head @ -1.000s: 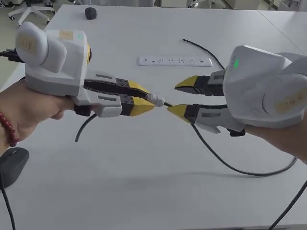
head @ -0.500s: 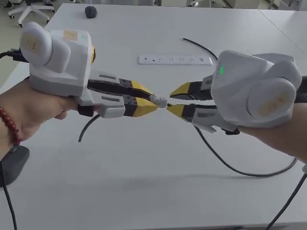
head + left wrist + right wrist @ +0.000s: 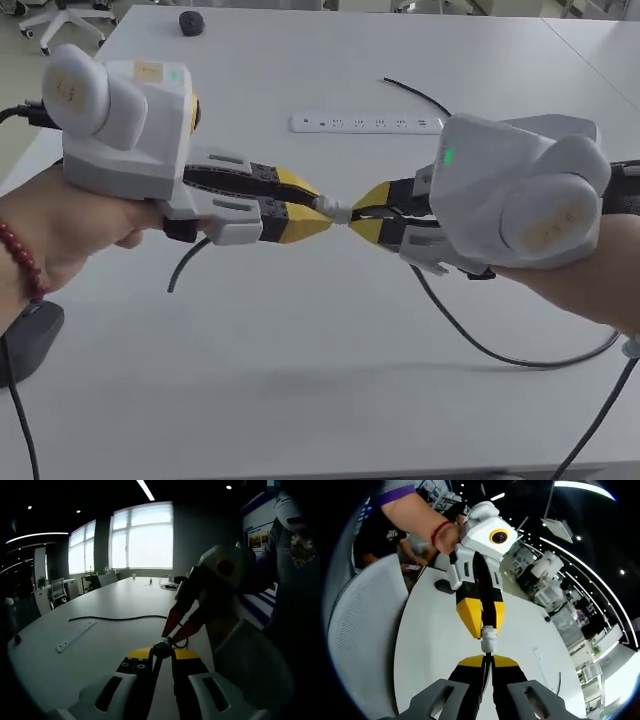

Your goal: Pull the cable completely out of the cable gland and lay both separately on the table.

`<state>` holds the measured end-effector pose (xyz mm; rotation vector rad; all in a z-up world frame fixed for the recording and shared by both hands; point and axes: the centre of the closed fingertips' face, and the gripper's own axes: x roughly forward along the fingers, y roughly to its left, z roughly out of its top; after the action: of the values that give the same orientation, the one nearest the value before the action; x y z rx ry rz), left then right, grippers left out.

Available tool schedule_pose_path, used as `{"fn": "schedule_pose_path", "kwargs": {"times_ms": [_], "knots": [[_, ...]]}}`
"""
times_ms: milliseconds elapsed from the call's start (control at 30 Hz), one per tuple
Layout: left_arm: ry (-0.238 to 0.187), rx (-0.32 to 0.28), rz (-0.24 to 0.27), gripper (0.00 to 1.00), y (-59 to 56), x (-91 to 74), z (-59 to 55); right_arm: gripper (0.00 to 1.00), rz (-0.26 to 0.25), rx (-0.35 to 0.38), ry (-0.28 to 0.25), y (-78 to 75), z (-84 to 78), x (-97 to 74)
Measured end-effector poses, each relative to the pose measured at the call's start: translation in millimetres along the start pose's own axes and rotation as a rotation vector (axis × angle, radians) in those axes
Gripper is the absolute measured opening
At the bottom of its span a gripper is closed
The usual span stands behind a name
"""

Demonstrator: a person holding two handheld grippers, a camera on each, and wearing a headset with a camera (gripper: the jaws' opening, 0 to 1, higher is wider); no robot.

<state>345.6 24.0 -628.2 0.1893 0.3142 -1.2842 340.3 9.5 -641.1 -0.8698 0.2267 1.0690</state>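
Observation:
Above the middle of the white table (image 3: 300, 360) my two grippers meet tip to tip. My left gripper (image 3: 322, 212) is shut on the small white cable gland (image 3: 336, 210). My right gripper (image 3: 362, 220) is shut on the black cable (image 3: 480, 350) just beside the gland. The cable sags from there to the table and curves off right; another stretch of it shows below the left gripper (image 3: 185, 265). In the left gripper view the gland (image 3: 162, 646) sits at my left gripper's tips (image 3: 162, 654). In the right gripper view the gland (image 3: 488, 639) sits just beyond my right gripper's tips (image 3: 487, 660).
A white power strip (image 3: 365, 124) lies behind the grippers, with a thin black lead (image 3: 420, 95) beyond it. A dark round object (image 3: 191, 21) sits at the far edge. A dark mouse-like object (image 3: 25, 340) lies at the left table edge. Office chairs stand beyond the table.
My right gripper's jaws, wide apart a second ago, have come together on the cable beside the gland and shifted slightly left. The left gripper has held still with the gland.

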Motion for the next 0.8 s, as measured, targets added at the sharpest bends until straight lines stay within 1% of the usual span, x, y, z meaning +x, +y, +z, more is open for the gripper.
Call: {"fn": "schedule_pose_path", "kwargs": {"times_ms": [133, 200, 300, 333, 367, 400, 433, 467, 500, 600, 667, 700, 800], "knots": [[-0.02, -0.014, 0.011, 0.16, 4.8, -6.3, 0.8, 0.0, -0.01, 0.024, 0.011, -3.4, -11.1, -3.8], [-0.026, -0.017, 0.017, 0.16, 7.1, -9.0, 1.1, 0.0, -0.016, 0.044, 0.025, -3.4, -20.6, -5.8], [-0.029, -0.013, 0.023, 0.16, 9.6, -11.4, 1.4, 0.0, -0.016, 0.067, 0.052, 0.3, -38.3, -5.4], [-0.028, -0.009, 0.026, 0.16, 10.5, -12.2, 1.3, 0.0, -0.01, 0.086, 0.064, 2.5, -44.8, -4.7], [-0.024, -0.007, 0.028, 0.16, 11.2, -12.6, 0.5, 0.0, -0.004, 0.097, 0.086, 5.4, -52.6, -4.7], [-0.021, -0.008, 0.031, 0.16, 12.8, -13.7, -0.7, 0.0, -0.009, 0.089, 0.09, 6.3, -57.0, -4.4], [-0.019, -0.01, 0.033, 0.16, 14.0, -14.5, -1.7, 0.0, -0.004, 0.101, 0.099, 9.4, -65.0, -3.7], [-0.014, -0.009, 0.033, 0.16, 11.8, -13.7, -1.9, 0.0, 0.004, 0.141, 0.126, 13.6, -77.1, -3.4], [-0.009, -0.008, 0.034, 0.16, 10.5, -13.4, -2.5, 0.0, 0.003, 0.132, 0.13, 13.7, -81.4, -2.7], [-0.011, -0.011, 0.036, 0.16, 11.2, -14.1, -2.2, 0.0, 0.009, 0.18, 0.151, 18.2, -99.6, -1.1], [-0.016, -0.011, 0.044, 0.16, 13.3, -15.1, -0.8, 0.0, 0.014, 0.195, 0.174, 21.4, -109.1, -1.2], [-0.024, -0.014, 0.047, 0.16, 14.4, -16.3, 1.2, 0.0, 0.014, 0.194, 0.176, 22.5, -111.0, -1.2], [-0.026, -0.009, 0.057, 0.16, 13.9, -17.7, 4.8, 0.0, 0.019, 0.212, 0.19, 26.1, -118.6, -1.8]]}}
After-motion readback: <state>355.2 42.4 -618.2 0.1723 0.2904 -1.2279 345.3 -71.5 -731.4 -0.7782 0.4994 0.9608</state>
